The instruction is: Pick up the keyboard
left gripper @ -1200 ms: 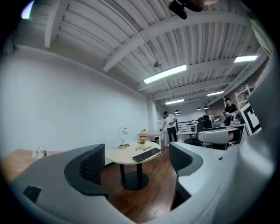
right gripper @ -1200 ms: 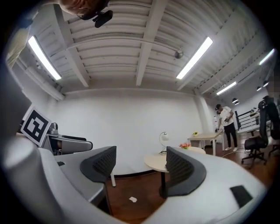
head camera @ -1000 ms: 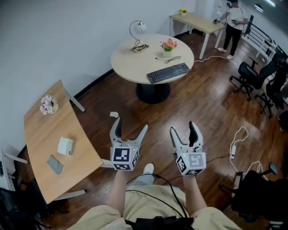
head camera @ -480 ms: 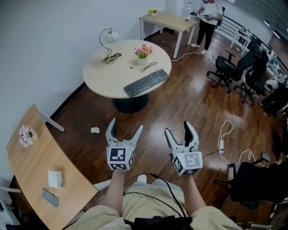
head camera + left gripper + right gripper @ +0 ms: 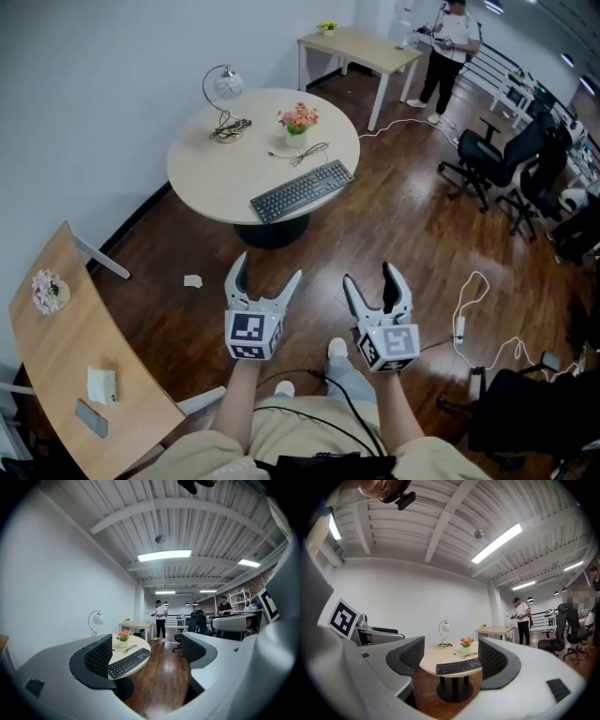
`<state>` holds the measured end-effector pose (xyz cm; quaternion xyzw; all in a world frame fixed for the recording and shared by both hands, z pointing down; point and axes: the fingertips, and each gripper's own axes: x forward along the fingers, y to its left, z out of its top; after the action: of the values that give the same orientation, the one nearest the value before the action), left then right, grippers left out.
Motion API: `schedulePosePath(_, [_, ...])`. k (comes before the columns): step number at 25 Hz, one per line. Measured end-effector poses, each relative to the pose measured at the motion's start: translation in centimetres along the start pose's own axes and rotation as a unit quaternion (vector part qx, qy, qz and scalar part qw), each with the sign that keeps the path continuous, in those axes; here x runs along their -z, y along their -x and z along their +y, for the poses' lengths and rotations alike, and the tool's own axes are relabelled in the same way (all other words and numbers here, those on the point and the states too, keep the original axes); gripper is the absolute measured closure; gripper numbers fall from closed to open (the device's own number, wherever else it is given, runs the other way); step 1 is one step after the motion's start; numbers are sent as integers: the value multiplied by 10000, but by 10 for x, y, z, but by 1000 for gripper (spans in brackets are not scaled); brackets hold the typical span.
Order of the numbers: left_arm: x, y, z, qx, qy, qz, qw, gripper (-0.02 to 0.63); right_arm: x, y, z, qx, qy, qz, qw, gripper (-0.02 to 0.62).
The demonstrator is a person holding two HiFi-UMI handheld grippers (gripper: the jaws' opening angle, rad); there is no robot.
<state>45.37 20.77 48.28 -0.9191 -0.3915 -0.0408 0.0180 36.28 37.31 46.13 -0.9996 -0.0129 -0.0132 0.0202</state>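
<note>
White left tool (image 5: 270,266), right tool (image 5: 368,275) — outstretched.

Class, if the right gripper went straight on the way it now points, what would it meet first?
Probably the keyboard at the table's near edge: it sits framed between the right gripper's open jaws. Only floor lies before it, though depth is unclear.

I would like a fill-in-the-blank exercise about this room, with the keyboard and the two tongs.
The keyboard lies on a ____ table.
The left tongs and the right tongs are both ____, holding nothing.
On that table also stand a lamp and a pot of ____.
Missing words: round; open; flowers.
</note>
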Motion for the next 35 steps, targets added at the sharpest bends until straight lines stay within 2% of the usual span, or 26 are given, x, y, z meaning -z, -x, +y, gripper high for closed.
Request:
schedulePosePath(3, [-8,-44,0,-212,9,-43,9998,170,-6,-37,-35,-219,33,-111,9997,229])
schedulePosePath(8, [-34,-110,-30,-175,7,-276,9995,170,-37,-77,-113,-291,-92,-376,9988,230])
schedulePosePath(14, [-33,-150,-27,-630,-206,-126,9977,170,-9,-117,-162,-495,-428,-181,9977,230])
schedulePosePath(21, [-9,-192,18,-983,-116,174,9949,170,20,-196,-163,-869,-491,159,9949,229])
schedulePosePath(29, [26,-287,117,-1012,164,374,9940,170,49,-338,-141,-1344,-243,532,9892,229])
schedulePosePath(35, [56,-337,194,-1035,379,784,9908,170,70,-438,-127,-1595,-109,952,9825,229])
